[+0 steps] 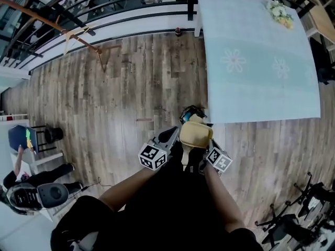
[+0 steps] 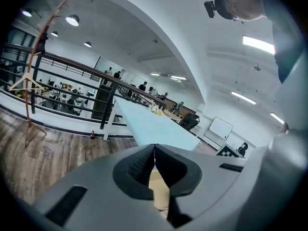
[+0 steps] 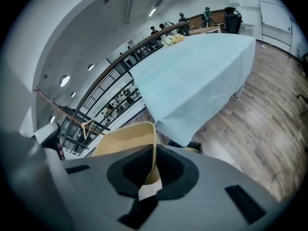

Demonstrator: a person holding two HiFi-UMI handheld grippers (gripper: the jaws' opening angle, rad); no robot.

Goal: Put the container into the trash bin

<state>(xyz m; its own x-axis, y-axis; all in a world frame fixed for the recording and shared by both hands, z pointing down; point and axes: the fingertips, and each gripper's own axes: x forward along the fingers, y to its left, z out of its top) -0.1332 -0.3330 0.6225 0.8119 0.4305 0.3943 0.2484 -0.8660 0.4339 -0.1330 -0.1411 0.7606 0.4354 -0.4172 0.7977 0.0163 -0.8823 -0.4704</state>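
One pale-blue table (image 1: 259,61), plank floor (image 1: 131,88), black railing (image 1: 191,1), tan container (image 1: 195,134) gripped

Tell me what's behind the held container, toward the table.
A dark bin-like thing with a teal rim peeks out beyond the container, at the table's near corner. The container covers most of it; its contents cannot be seen.
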